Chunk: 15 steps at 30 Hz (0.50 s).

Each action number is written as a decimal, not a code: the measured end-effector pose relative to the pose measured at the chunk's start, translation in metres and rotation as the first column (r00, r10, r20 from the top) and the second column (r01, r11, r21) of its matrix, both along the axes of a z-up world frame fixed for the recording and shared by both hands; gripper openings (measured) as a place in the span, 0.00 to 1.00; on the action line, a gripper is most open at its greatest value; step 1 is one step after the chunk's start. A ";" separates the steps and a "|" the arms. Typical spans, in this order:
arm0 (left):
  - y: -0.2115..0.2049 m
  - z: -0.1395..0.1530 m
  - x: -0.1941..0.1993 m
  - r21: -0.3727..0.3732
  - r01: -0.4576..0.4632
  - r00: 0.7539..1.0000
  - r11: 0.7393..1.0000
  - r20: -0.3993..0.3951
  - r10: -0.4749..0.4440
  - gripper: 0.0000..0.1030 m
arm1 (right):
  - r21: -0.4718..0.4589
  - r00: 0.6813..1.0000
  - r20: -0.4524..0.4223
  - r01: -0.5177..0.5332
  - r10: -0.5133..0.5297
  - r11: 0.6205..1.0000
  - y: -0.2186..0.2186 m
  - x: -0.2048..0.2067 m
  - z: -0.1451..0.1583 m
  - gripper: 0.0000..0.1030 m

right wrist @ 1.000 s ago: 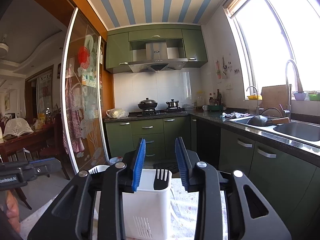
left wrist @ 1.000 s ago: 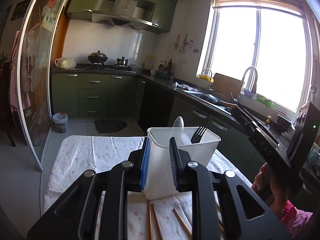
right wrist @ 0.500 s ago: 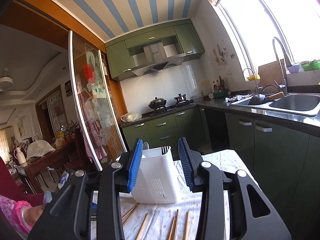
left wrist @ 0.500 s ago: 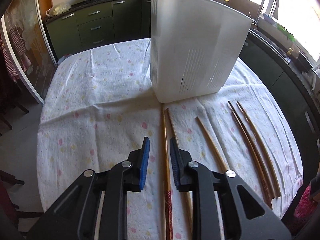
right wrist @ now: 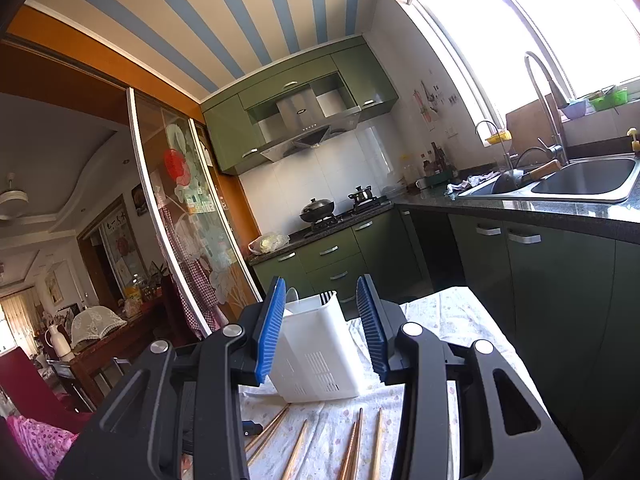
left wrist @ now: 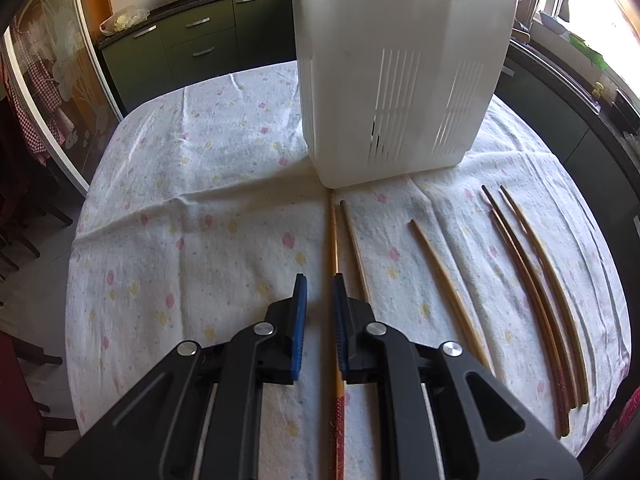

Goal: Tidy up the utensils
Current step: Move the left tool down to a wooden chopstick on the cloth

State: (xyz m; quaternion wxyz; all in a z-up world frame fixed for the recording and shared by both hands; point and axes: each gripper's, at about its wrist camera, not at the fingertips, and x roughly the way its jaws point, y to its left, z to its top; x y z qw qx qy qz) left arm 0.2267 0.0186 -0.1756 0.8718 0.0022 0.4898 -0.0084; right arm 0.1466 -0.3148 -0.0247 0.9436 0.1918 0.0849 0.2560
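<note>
A white slotted utensil holder stands on the flowered tablecloth. Several wooden chopsticks lie in front of it: a light pair, a single one and dark ones to the right. My left gripper is open a little and empty, low over the light pair, with one chopstick running under its right finger. My right gripper is open and empty, held above the table; the holder, with a fork and a spoon in it, shows between its fingers, chopstick tips below.
Green kitchen cabinets and a stove stand behind the table. A counter with a sink runs along the right under the window. A glass sliding door is on the left. The table edge curves close on the right.
My left gripper has tipped down from level to low over the light chopsticks and moved nearer the cloth. My right gripper has drawn back and tilted, with the holder now smaller.
</note>
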 end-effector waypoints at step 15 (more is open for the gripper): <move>0.006 -0.002 -0.011 0.020 -0.076 0.997 0.997 0.029 0.076 0.31 | 0.017 1.000 0.004 -0.025 0.025 1.000 0.007 0.000 0.009 0.37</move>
